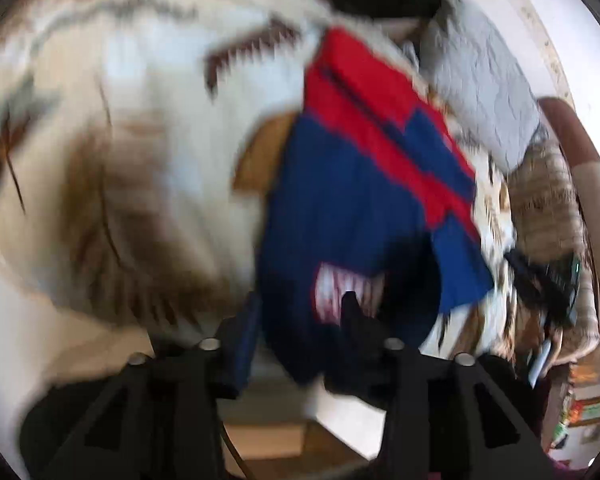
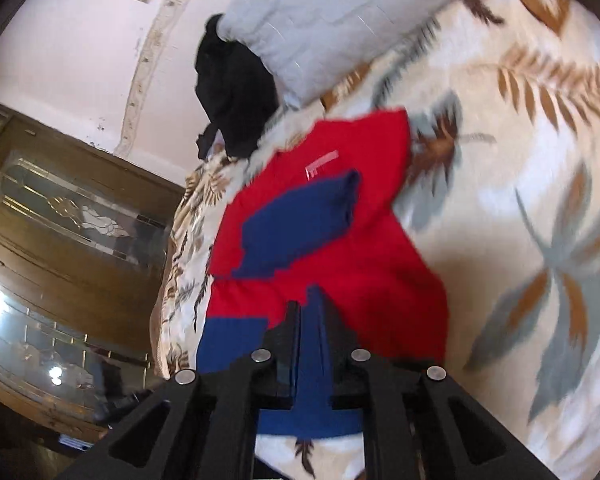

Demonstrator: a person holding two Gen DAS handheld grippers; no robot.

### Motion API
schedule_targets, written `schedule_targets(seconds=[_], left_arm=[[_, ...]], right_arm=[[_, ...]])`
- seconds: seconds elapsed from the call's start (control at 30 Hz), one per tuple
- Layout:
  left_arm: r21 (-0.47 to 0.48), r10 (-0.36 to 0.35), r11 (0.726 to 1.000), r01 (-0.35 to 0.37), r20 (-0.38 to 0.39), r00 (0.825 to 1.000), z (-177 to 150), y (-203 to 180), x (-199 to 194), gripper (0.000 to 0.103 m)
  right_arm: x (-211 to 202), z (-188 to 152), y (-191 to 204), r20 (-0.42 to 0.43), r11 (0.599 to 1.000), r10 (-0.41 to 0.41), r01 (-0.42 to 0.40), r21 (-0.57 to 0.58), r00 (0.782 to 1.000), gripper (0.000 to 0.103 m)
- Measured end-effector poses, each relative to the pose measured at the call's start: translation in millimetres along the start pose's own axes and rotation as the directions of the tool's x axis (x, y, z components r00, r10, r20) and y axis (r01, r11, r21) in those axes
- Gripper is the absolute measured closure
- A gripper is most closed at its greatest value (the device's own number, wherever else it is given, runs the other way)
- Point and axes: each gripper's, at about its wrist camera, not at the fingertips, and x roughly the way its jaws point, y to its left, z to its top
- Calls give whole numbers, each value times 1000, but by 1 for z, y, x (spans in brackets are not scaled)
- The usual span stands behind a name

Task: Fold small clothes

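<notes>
A red-and-blue shirt (image 2: pixel 324 236) is seen on a leaf-print blanket (image 2: pixel 520 184), near a grey pillow (image 2: pixel 340 20) and a black garment (image 2: pixel 236 92). The right gripper (image 2: pixel 310 320) is closed on blue shirt fabric. The left gripper (image 1: pixel 300 320) is partly closed, with shirt (image 1: pixel 352 200) fabric between its jaws; the view is blurred, so a firm grip cannot be confirmed.

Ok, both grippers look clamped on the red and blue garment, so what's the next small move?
Probably carry the held edge across and lay it flat. The right gripper pinches a blue fold, the left gripper seems shut on the red and blue garment, which hangs partly lifted over the leaf-print blanket, still unfolded.
</notes>
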Motion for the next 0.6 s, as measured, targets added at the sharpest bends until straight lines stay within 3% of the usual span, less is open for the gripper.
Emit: schedule_targets(seconds=[0.03, 0.07, 0.1, 0.13, 0.23, 0.43, 0.5, 0.53, 0.57, 0.6], left_arm=[[-12, -17, 1000, 16, -14, 1000, -8, 1, 6, 55], [-31, -34, 999, 34, -25, 999, -14, 4, 11, 54], [-52, -47, 998, 45, -36, 998, -19, 4, 15, 52], [-65, -58, 996, 55, -42, 997, -20, 5, 17, 50], [-91, -106, 991, 103, -29, 994, -25, 7, 18, 50], [-162, -143, 977, 137, -25, 989, -40, 16, 5, 49], [-177, -134, 976, 126, -30, 991, -47, 19, 3, 42], [-188, -134, 974, 125, -32, 991, -50, 20, 3, 37], [-201, -133, 972, 124, -34, 990, -52, 20, 7, 37], [-214, -133, 969, 121, -38, 990, -54, 24, 9, 37]], right_arm=[[0, -2, 0, -4, 1000, -18, 18, -6, 1000, 73], [2, -3, 1, -14, 999, -36, 36, -15, 999, 44], [3, -3, 1, -17, 999, -38, 38, -19, 999, 28], [5, -3, 1, 3, 1000, -26, 26, -11, 1000, 20], [21, 6, 6, -3, 997, -18, 18, -69, 1000, 20], [79, 10, 28, -110, 962, -96, 64, -266, 989, 22], [104, -2, 35, -167, 928, -183, 115, -354, 969, 37], [113, -9, 36, -194, 915, -219, 132, -382, 956, 57], [115, -17, 40, -170, 881, -271, 173, -439, 947, 70], [112, -25, 45, -133, 848, -299, 199, -491, 945, 76]])
